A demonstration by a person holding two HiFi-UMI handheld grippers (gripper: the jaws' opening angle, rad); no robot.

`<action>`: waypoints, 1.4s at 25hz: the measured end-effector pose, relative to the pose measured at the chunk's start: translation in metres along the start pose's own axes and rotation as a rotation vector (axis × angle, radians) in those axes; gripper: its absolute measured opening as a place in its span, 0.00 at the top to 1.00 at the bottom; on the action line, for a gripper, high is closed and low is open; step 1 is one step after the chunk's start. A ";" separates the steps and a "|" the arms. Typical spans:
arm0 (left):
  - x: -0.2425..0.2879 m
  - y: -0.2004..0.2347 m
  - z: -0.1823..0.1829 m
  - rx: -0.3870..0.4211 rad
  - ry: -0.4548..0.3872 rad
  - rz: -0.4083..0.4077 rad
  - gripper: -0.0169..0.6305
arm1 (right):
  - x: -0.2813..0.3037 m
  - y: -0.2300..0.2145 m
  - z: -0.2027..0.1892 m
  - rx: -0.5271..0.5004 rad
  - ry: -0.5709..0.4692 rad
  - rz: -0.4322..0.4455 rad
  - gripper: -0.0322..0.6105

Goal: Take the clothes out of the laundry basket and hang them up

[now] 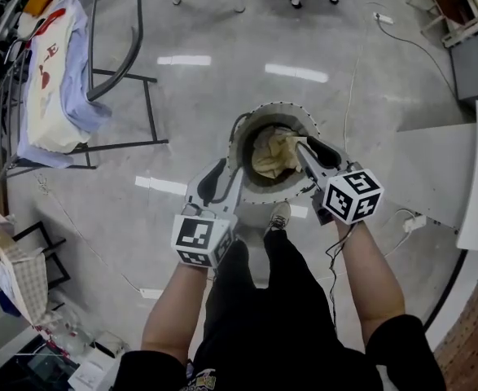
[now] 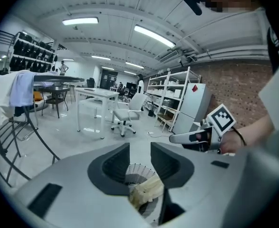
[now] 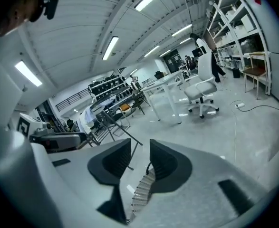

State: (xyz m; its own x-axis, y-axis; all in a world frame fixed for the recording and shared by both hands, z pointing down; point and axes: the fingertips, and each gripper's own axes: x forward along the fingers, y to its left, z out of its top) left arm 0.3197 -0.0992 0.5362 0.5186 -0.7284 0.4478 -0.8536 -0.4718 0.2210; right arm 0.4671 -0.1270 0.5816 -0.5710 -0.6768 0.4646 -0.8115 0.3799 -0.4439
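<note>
A round perforated laundry basket (image 1: 247, 126) stands on the floor in front of the person's feet, with a crumpled cream cloth (image 1: 273, 155) inside. My left gripper (image 1: 232, 160) is open at the basket's near-left rim; between its jaws I see the basket (image 2: 138, 170) and the cloth (image 2: 148, 192) below, untouched. My right gripper (image 1: 302, 147) is open above the basket's right side, its tips over the cloth. Only the basket rim (image 3: 141, 190) shows under the right gripper (image 3: 140, 152), and nothing is between the fingers. A drying rack (image 1: 116, 63) at the upper left carries hung clothes (image 1: 53, 76).
A paper bag (image 1: 15, 269) and clutter sit at the lower left. A white shelf unit (image 1: 442, 169) stands to the right, with a cable (image 1: 353, 80) across the floor. Farther off are an office chair (image 2: 125, 114), white tables (image 2: 94, 101) and metal shelving (image 2: 170, 99).
</note>
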 end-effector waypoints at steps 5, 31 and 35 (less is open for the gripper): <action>0.016 0.010 -0.034 0.021 0.012 -0.053 0.75 | 0.027 -0.015 -0.041 -0.084 0.081 -0.058 0.68; 0.145 0.028 -0.242 0.024 0.110 -0.262 0.72 | 0.203 -0.174 -0.282 -0.306 0.328 -0.210 0.60; 0.157 0.031 -0.271 -0.003 0.107 -0.259 0.72 | 0.236 -0.202 -0.313 -0.387 0.389 -0.208 0.59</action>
State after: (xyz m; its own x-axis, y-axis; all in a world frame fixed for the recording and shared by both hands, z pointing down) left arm 0.3610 -0.0940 0.8481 0.7114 -0.5270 0.4650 -0.6935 -0.6337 0.3427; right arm 0.4580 -0.1664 1.0207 -0.3393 -0.5081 0.7917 -0.8557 0.5163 -0.0353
